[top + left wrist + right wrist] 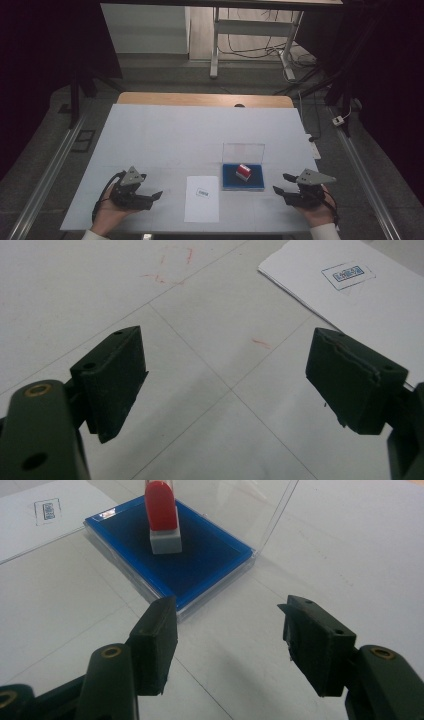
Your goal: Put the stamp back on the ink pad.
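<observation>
Take the blue ink pad as your landmark: it lies open on the white table cover, with its clear lid standing upright along its far edge. The red-handled stamp stands on the pad's blue surface, roughly in the middle, its white base down and its red grip up; in the right gripper view you see the same stamp toward the far part of the pad, with the clear lid rising behind it. Your right gripper sits just to the right of the pad, near the table's near edge, pointing toward it; its jaws stand apart with nothing between them, and the pad's near corner lies just ahead of the left-hand jaw in its own view, apart from it as far as you can tell. The right gripper has hold of nothing. To the left of the pad, just beside it, lies a white sheet of paper bearing a small blue stamped mark near its far end. Your left gripper rests well to the left of the pad, on the far side of the paper from it, pointing toward the paper. In the left gripper view its jaws stand wide apart over bare table cover, the left gripper holding nothing, with the paper and its stamped mark ahead and to one side. Faint red marks show on the cover beyond those jaws.
</observation>
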The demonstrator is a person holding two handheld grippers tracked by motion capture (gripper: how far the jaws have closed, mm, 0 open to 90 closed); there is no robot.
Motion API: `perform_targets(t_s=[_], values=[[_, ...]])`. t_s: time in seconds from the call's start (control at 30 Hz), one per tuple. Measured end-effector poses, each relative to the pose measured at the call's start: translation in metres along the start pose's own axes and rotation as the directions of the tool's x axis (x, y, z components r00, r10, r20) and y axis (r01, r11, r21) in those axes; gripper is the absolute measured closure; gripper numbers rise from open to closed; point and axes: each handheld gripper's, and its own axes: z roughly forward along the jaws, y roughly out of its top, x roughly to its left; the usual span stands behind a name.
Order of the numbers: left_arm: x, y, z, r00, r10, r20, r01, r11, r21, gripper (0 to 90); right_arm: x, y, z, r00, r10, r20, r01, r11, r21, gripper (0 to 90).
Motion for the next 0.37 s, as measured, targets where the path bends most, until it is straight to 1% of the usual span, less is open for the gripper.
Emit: perform_targets(t_s=[0.1,0.3,0.37], values=[[0.0003,0.0000,-0.0002,1.0000,-0.001,-0.001,0.001,1.0000,-0.001,16.6,0.0002,0.0002,0.0005,1.0000,-0.003,-0.009,0.003,1.000,0.000,38.8],[0.0005,-0.0001,-0.0001,1.0000,-0.001,-0.001,0.001,1.0000,0.000,16.6,0.0009,0.0007,0.0003,1.0000,-0.003,-0.007,0.003,1.000,-0.005,38.7],[0.0005,-0.0001,-0.0003,1.0000,-0.003,-0.003,0.003,1.0000,-0.001,16.6,0.0005,0.0011,-0.0005,1.0000,-0.007,-0.006,0.007,1.000,0.001,38.7]])
